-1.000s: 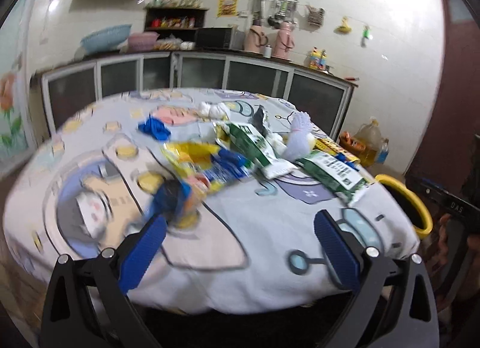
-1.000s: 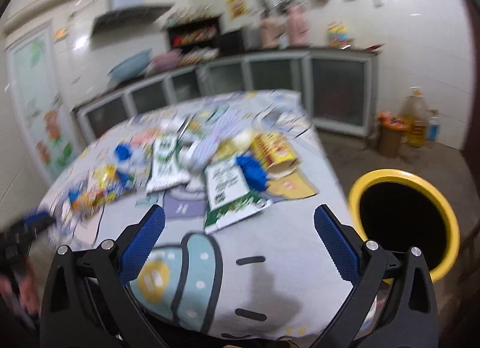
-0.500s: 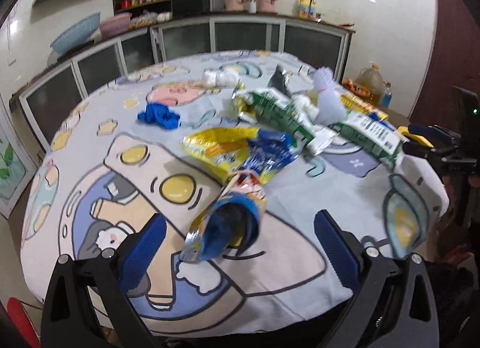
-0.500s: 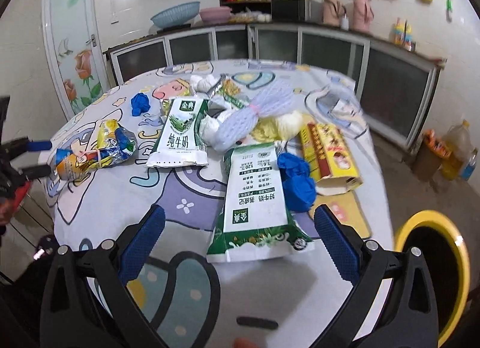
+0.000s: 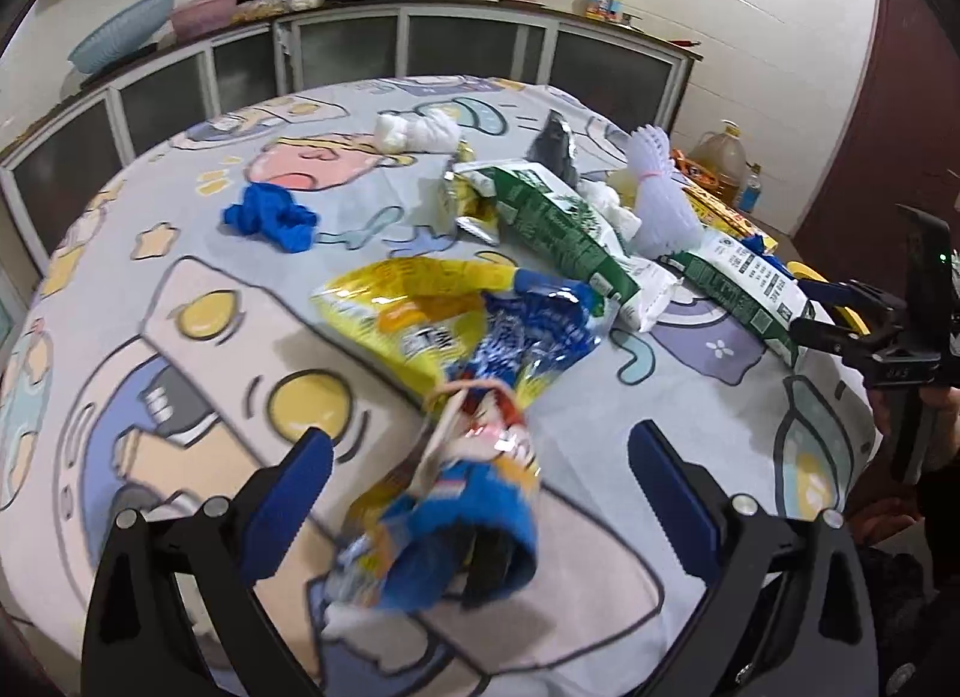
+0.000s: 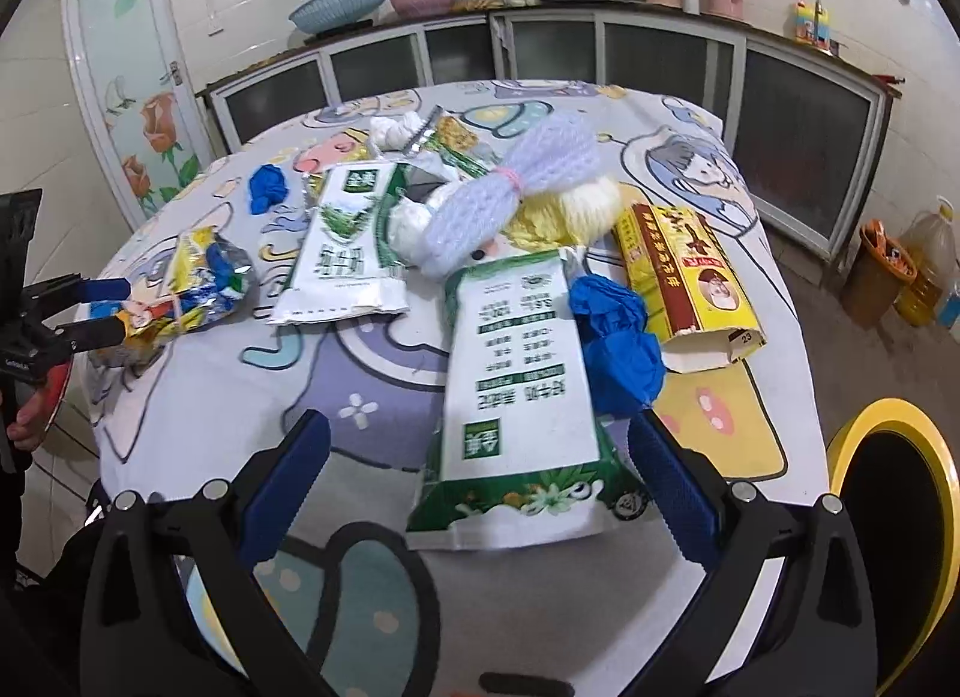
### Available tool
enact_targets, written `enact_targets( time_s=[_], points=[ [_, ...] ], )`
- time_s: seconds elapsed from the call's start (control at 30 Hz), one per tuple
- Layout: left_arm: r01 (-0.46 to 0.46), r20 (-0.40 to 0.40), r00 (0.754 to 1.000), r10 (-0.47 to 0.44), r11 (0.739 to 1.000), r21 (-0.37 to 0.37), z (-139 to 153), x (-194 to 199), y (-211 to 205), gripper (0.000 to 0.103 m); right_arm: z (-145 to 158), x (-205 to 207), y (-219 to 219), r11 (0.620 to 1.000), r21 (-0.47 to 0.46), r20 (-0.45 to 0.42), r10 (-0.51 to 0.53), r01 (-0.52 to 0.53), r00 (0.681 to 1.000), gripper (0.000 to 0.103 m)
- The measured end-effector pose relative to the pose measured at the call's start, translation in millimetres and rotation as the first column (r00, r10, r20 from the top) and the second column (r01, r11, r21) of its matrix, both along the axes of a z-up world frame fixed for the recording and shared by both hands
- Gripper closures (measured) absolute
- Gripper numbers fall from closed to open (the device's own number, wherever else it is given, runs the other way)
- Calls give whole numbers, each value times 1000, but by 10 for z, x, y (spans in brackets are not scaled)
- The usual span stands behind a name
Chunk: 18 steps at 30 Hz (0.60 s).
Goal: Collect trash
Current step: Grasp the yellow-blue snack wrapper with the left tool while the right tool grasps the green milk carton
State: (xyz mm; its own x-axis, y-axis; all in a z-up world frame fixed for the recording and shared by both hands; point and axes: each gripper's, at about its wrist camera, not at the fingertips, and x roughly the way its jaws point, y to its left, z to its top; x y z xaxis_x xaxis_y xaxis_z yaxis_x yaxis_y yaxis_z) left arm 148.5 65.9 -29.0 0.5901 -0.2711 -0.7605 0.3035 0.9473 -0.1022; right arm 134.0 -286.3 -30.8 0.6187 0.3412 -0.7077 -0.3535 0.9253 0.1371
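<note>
Both grippers are wide apart and hold nothing: the left gripper [image 5: 480, 481] frames a snack bag [image 5: 444, 523] near the table's [image 5: 198, 373] edge, the right gripper [image 6: 480, 478] a green pouch [image 6: 522, 397].

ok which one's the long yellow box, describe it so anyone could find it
On the cartoon-print table, look to the edge nearest the yellow-rimmed bin. The long yellow box lies flat beside a crumpled blue glove; it alone is rigid cardboard, red-paneled, one end open.

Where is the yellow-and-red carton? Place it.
In the right wrist view, the yellow-and-red carton lies on the table's right side, beside the crumpled blue glove, up-table from the yellow-rimmed bin.
</note>
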Motion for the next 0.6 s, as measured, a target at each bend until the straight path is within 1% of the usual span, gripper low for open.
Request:
enact_targets(
  time_s=[0.13,0.3,0.4,0.47,0.5,0.53,0.57,0.6],
  points=[
    [5,-52,999,-5,1000,-7,-142,163,-70,8,-79,99,-15,1000,-8,-48,-25,24,999,7],
    [23,-97,995,-26,999,-30,-281,300,-138,8,-197,206,-12,999,-22,-105,-42,40,994,7],
    [9,-122,992,-16,999,-53,-339,350,-123,8,-247,256,24,998,-48,-129,-54,48,990,7],
    [-7,-126,992,0,999,-52,-359,378,-108,9,-251,269,43,997,-60,-130,-59,52,990,8],
    [-11,-125,992,4,999,-52,-363,383,-106,15,-245,276,44,996,-64,-130,-67,59,989,11],
    [-20,-122,992,15,999,-43,-357,384,-111,19,-238,277,46,995,-72,-129,-76,67,989,22],
    [-20,-122,992,15,999,-41,-350,382,-112,25,-232,285,37,994,-76,-132,-83,73,988,23],
    [-20,-119,993,15,999,-39,-343,380,-114,36,-225,295,25,995,-66,-138,-85,76,987,23]
  ],
)
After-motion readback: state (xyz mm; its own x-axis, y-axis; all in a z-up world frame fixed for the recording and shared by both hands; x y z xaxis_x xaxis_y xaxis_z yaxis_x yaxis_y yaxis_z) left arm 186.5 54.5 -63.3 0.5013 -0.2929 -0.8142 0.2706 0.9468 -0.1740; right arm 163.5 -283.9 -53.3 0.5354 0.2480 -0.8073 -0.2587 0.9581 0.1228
